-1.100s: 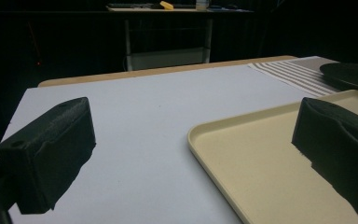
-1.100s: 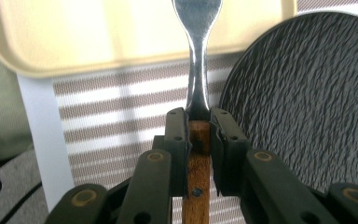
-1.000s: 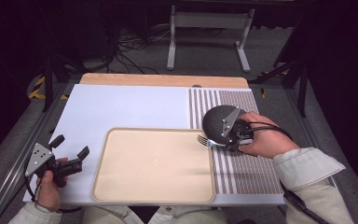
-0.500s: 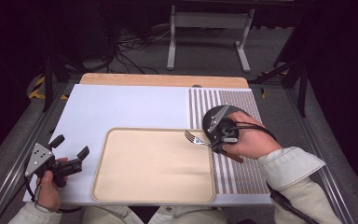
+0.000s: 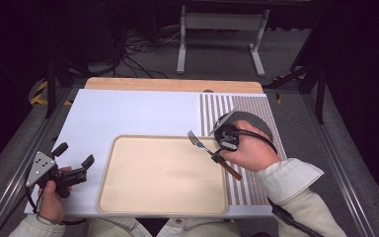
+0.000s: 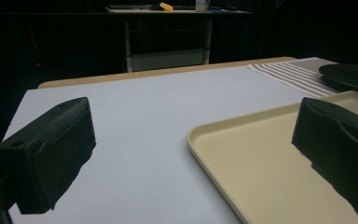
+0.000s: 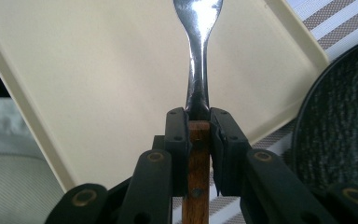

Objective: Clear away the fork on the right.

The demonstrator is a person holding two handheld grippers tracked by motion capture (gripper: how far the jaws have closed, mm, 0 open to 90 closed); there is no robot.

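At the centre of the high view lies the beige tray (image 5: 163, 182), on a white mat (image 5: 128, 113) with a striped placemat (image 5: 227, 106) at right. A dark plate (image 5: 256, 123) sits on the stripes, partly behind my right hand. My right gripper (image 5: 220, 148) is clamped on the wooden handle of a fork (image 5: 197, 142), tines out over the tray's upper right corner, likely to set it down there. My left gripper (image 5: 74, 155), lower left of the frame, waits with jaws wide apart and nothing between them.
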